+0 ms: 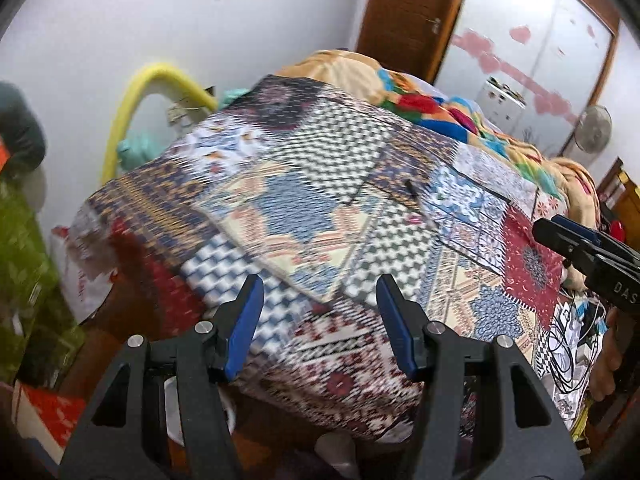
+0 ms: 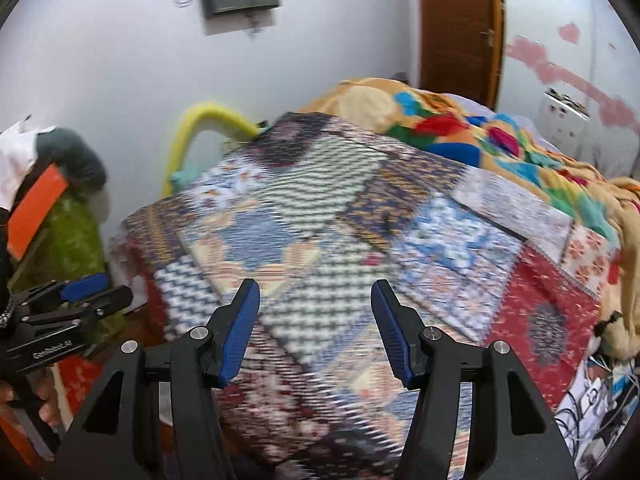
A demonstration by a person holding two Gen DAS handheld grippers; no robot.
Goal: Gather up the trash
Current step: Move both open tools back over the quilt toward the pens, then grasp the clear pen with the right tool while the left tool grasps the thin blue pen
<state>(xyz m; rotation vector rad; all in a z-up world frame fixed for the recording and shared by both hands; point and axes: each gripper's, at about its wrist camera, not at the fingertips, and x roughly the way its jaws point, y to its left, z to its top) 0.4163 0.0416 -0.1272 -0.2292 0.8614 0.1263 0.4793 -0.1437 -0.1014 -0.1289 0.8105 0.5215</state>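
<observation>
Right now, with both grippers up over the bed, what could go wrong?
Both views are motion-blurred, so small trash on the patchwork bedspread could be missed. The tangle of cables at the bed's corner could snag the right gripper. Both grippers are open and empty; the left gripper might pinch bedspread fabric instead.

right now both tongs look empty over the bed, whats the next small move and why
Probably hold steady and look for trash: the left tongs and right tongs stand open with nothing between them, and the blurred patchwork bedspread shows no clear litter.
</observation>
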